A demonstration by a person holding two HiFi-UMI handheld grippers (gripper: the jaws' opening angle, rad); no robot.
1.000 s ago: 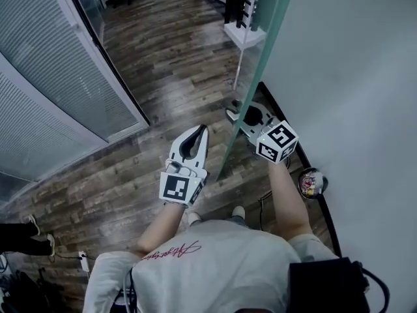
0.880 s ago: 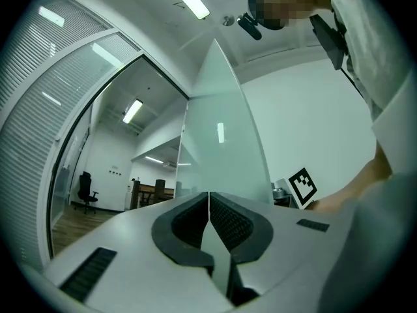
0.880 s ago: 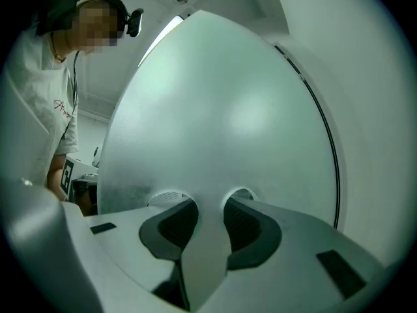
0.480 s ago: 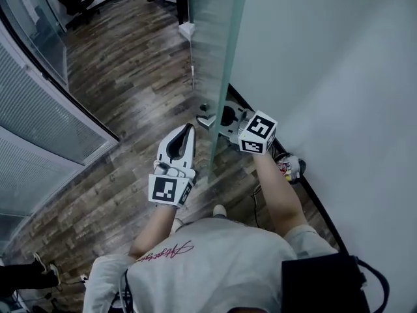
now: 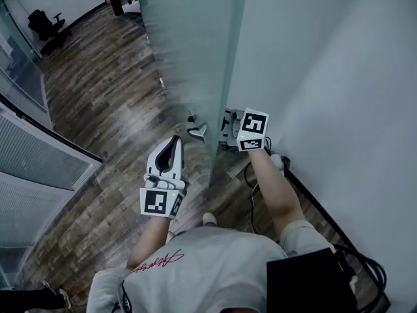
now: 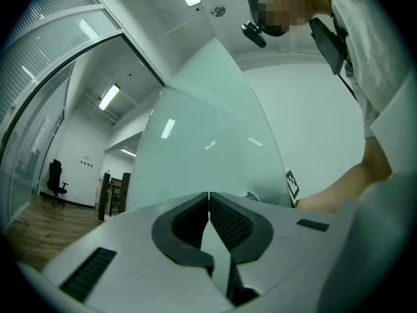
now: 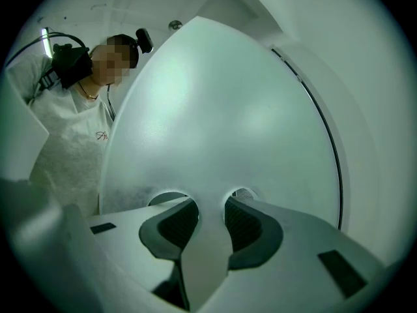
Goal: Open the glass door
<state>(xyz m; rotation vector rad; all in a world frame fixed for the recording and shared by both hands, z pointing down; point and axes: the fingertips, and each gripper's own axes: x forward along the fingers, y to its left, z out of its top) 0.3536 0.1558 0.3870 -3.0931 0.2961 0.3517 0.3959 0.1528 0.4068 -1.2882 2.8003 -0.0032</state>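
The frosted glass door [image 5: 189, 51] stands upright in the middle of the head view, its free edge running down to the floor. My right gripper [image 5: 226, 128] is at that edge, on the wall side, shut on the door handle. In the right gripper view the pale handle [image 7: 207, 237] fills the gap between the dark pads [image 7: 244, 223], with the door panel [image 7: 221, 116] close ahead. A metal handle part [image 5: 197, 133] shows on the door's other side. My left gripper [image 5: 173, 143] hovers left of the door edge, shut and empty; its tips [image 6: 208, 201] touch.
A white wall [image 5: 339, 77] with a dark baseboard runs close on the right, with a cable [image 5: 251, 175] and a small object [image 5: 281, 162] on the floor there. A partition with blinds [image 5: 39, 168] stands at the left. An office chair [image 5: 45, 23] sits far back.
The door's panel now fills more of the upper middle of the head view, turned from before. Both grippers have shifted with it, the right one still at the handle, the left lower in the picture.
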